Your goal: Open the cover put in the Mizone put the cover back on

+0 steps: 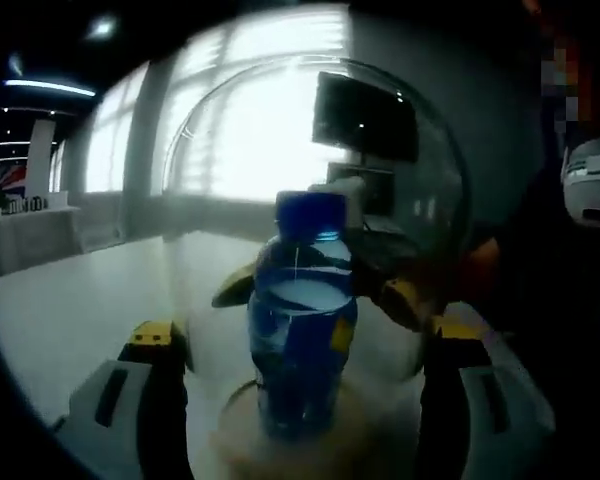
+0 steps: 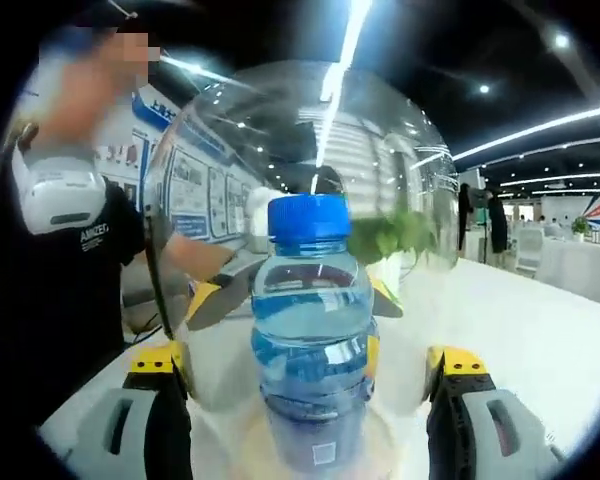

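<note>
Two grippers face each other across one bottle. In the left gripper view the Mizone bottle (image 1: 302, 320) stands upright at the frame's centre on a round wooden base (image 1: 370, 440), with the clear dome cover (image 1: 435, 170) arching over it from the upper middle of the frame. The left gripper (image 1: 302, 400) rises from the bottom with its jaws spread wide, one either side of the dome's lower part; whether they touch the dome I cannot tell. In the right gripper view the same bottle (image 2: 313, 340) fills the centre, blue cap (image 2: 309, 220) uppermost, and the right gripper (image 2: 310, 405) likewise stands wide apart and holds nothing that I can make out. The white worktop (image 2: 560, 340) runs off to the right of that frame.

Judging by this, the bottle is already in place on the base and the cover is over it, so the last step, seating the cover, seems in hand or just done. The next move likely calls for checking the dome sits square on the base, then drawing both grippers straight back without nudging it.
</note>
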Available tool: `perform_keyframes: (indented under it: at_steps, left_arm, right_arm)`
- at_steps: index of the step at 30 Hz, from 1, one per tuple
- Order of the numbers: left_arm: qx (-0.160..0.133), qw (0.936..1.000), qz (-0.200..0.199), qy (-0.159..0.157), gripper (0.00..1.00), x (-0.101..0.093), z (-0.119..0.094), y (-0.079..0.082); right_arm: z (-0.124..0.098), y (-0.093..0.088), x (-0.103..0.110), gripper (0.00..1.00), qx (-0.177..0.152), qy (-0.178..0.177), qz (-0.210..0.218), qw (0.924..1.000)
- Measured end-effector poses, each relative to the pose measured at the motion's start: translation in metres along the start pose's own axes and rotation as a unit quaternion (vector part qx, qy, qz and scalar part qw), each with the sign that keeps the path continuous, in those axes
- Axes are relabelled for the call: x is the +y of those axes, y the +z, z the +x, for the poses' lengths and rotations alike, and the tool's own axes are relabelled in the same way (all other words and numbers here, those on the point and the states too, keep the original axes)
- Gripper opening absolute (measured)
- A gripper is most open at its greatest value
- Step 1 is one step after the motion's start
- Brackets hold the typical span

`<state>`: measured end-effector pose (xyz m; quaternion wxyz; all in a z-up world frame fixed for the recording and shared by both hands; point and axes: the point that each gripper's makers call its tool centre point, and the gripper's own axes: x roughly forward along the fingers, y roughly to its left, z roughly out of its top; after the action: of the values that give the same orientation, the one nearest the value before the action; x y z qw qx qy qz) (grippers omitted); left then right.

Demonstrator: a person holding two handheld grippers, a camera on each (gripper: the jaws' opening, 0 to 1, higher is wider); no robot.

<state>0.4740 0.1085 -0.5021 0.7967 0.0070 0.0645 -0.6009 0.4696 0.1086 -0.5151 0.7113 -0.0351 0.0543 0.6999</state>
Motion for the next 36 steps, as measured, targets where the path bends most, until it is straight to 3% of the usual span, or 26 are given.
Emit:
perform_keyframes:
  at_steps: [6, 8, 10, 22, 36]
  left_arm:
    - [0.005, 1.0000, 0.008, 0.001, 0.82, -0.0029, -0.0004, -0.0015]
    - [0.021, 0.9998, -0.002, -0.001, 0.82, -0.0048, 0.0002, -0.0075]
    - [0.004, 1.0000, -0.001, -0.001, 0.82, -0.0038, -0.0009, -0.0049]
    - [-0.014, 0.9999, -0.005, -0.001, 0.82, 0.0002, 0.0042, -0.0046]
    - [-0.012, 0.9998, -0.010, 0.009, 0.83, -0.0005, 0.0048, -0.0038]
  right_arm:
    - [-0.0015, -0.0009, 0.0033, 0.91, -0.007, -0.001, -0.010, 0.9999]
    - [-0.0021, -0.0077, 0.0062, 0.90, 0.010, 0.000, 0.004, 0.9999]
    - [-0.0014, -0.0050, 0.0067, 0.90, -0.005, -0.002, 0.000, 1.0000]
    - [-0.0020, -0.0038, 0.0002, 0.90, -0.026, -0.004, 0.007, 0.9996]
    - [-0.0022, -0.0043, 0.0011, 0.91, -0.006, -0.008, 0.008, 0.9999]
